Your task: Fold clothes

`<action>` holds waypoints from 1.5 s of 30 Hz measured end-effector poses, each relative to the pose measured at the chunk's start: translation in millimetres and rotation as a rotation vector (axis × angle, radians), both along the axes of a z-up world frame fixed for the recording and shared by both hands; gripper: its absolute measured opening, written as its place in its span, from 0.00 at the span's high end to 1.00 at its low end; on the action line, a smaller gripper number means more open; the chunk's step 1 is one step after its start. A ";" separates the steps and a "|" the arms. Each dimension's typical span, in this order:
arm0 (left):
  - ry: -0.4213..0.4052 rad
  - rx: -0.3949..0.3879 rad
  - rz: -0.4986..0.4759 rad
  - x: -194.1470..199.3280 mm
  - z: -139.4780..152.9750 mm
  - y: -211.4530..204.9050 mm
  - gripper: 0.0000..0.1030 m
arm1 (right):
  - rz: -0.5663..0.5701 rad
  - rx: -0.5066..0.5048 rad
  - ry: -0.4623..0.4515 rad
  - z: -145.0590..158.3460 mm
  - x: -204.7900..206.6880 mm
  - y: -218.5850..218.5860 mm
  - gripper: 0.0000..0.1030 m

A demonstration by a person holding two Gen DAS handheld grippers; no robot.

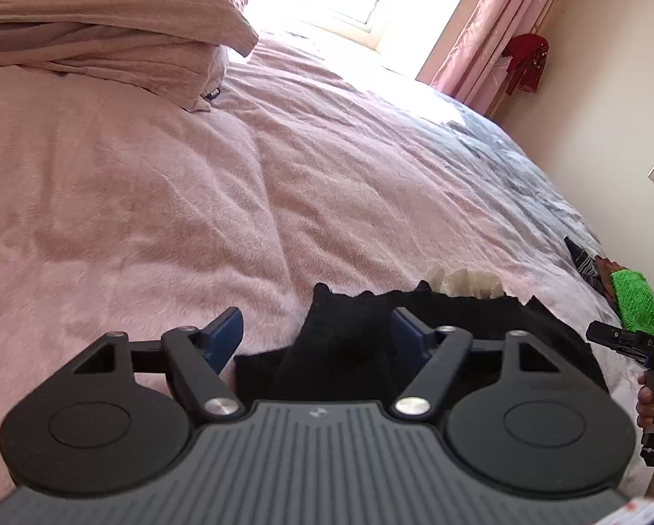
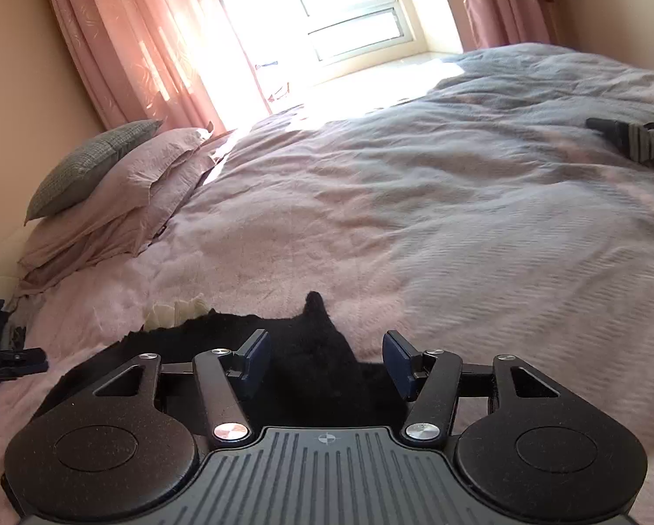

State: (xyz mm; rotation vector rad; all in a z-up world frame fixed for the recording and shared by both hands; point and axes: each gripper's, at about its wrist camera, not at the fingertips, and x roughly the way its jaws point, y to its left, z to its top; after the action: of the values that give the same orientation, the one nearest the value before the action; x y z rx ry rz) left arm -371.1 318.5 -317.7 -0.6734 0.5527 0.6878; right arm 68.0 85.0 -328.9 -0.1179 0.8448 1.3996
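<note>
My left view alone catches the green bundle (image 1: pixel 642 306) and red cloth (image 1: pixel 526 61) by the wall; my right view alone shows the grey pillow (image 2: pixel 90 166). Both my left gripper (image 1: pixel 316 334) and right gripper (image 2: pixel 322 361) have their jaws spread wide, released, pads clear of the cloth. The black garment (image 1: pixel 349 350) lies on the bed (image 1: pixel 152 197) under both, its long axis running crosswise between my grippers, one corner pointing away.

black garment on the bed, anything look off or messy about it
The black garment lies bunched on the pink bedspread, its far edge ragged and peaked rather than flat, with a cream piece poking out beyond it. Nothing looks spilled or damaged.
</note>
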 end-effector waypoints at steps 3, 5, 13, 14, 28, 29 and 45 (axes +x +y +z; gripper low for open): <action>0.043 -0.095 -0.002 18.3 -24.8 20.7 0.46 | 0.026 -0.068 0.075 -17.7 7.5 26.9 0.48; 0.019 -0.146 -0.026 21.3 -37.2 24.4 0.91 | 0.055 -0.071 0.109 -25.1 9.7 33.9 1.00; 0.062 0.136 -0.008 31.4 -40.1 8.6 0.96 | -0.053 -0.054 -0.059 -34.6 3.0 30.4 0.99; 0.125 0.141 -0.026 40.1 -47.4 7.1 0.95 | -0.055 -0.065 -0.094 -38.0 -0.9 32.7 0.99; 0.106 0.342 0.027 60.4 23.2 -70.8 0.66 | 0.126 0.036 -0.539 19.6 -116.2 12.4 0.48; 0.103 0.333 -0.037 71.7 20.8 -82.3 0.64 | 0.183 0.033 -0.572 14.1 -130.0 14.9 0.48; 0.126 0.168 0.064 3.8 -28.3 -57.3 0.70 | 0.180 -0.053 -0.410 -22.2 -50.5 -23.4 0.30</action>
State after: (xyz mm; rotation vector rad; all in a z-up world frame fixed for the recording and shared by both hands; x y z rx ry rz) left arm -367.3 261.1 -346.0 -0.4953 0.5836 0.8313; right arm 17.4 61.6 -351.1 -0.5144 0.5382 1.4530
